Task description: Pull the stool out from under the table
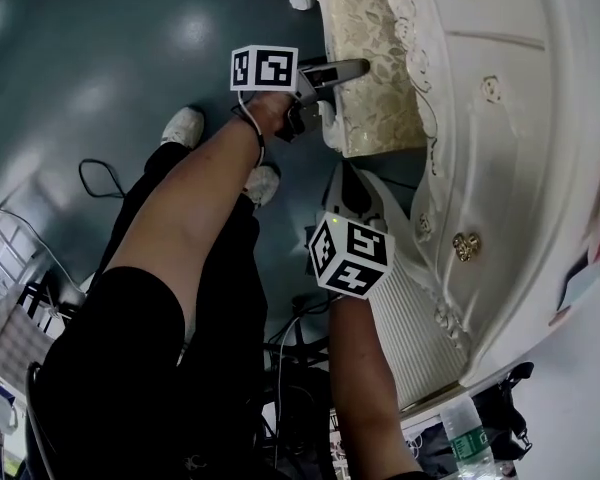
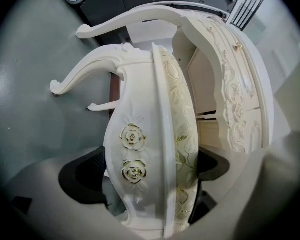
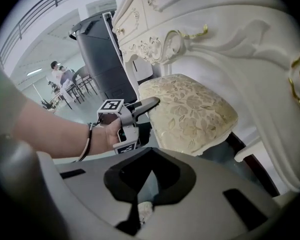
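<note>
The stool (image 1: 372,88), white carved wood with a cream floral cushion, stands half under the ornate white dressing table (image 1: 505,158). My left gripper (image 1: 330,93) reaches level to the stool's near edge. In the left gripper view the rose-carved seat rail and cushion of the stool (image 2: 140,134) fill the gap of my left gripper (image 2: 151,176), whose black pads (image 2: 87,181) press on either side, below the table (image 2: 235,99). My right gripper (image 1: 352,193) hangs nearer me, pointing down at the floor. Shut and empty, my right gripper (image 3: 142,184) looks at the stool (image 3: 190,111), the left gripper (image 3: 146,115) and the table (image 3: 215,39).
The person's legs and white shoes (image 1: 183,126) stand on the dark floor left of the stool. Cables (image 1: 100,178) lie on the floor, with a wire rack (image 1: 5,258) at far left. A white ribbed panel (image 1: 415,338) and a bottle (image 1: 470,438) are near the table's side. A dark cabinet (image 3: 97,59) stands beyond.
</note>
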Demonstrator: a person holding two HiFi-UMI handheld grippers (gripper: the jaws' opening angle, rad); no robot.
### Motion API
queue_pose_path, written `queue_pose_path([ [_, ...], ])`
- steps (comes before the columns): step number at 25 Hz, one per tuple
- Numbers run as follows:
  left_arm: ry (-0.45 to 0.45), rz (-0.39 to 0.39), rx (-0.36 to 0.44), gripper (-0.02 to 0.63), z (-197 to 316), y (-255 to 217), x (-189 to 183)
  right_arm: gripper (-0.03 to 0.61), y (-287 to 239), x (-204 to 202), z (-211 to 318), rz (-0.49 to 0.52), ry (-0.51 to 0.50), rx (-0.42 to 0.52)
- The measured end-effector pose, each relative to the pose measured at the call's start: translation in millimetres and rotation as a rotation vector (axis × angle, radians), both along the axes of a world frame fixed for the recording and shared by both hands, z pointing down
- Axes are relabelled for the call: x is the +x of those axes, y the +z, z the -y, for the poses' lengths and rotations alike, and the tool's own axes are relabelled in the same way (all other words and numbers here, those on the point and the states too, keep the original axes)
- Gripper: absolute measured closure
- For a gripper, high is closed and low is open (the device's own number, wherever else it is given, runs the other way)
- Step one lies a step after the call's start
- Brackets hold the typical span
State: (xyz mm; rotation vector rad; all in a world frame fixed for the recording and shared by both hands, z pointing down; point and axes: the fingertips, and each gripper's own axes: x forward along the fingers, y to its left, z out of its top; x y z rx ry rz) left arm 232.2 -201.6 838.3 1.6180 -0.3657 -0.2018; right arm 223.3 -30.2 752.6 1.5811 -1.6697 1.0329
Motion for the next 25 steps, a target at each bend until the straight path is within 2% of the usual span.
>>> queue_pose_path([
  [5, 0.007, 0.003, 0.002, 0.069, -19, 1, -34, 0.572, -7, -19, 4, 0.010, -0.031, 0.018],
  [14, -0.043, 0.002, -0.003, 0.075, -55, 1, -97, 0.572, -15, -56, -5, 0.040, -0.086, 0.024],
  [18, -0.060, 0.042, 0.003, 0.077, -79, 4, -135, 0.572, -18, -71, -4, 0.047, -0.115, 0.024],
  [24, -0.114, 0.019, -0.082, 0.078, -120, 5, -189, 0.572, -29, -98, 3, 0.077, -0.150, 0.049],
  [25, -0.115, 0.031, -0.078, 0.078, -125, 6, -199, 0.572, -29, -102, 4, 0.078, -0.156, 0.048],
])
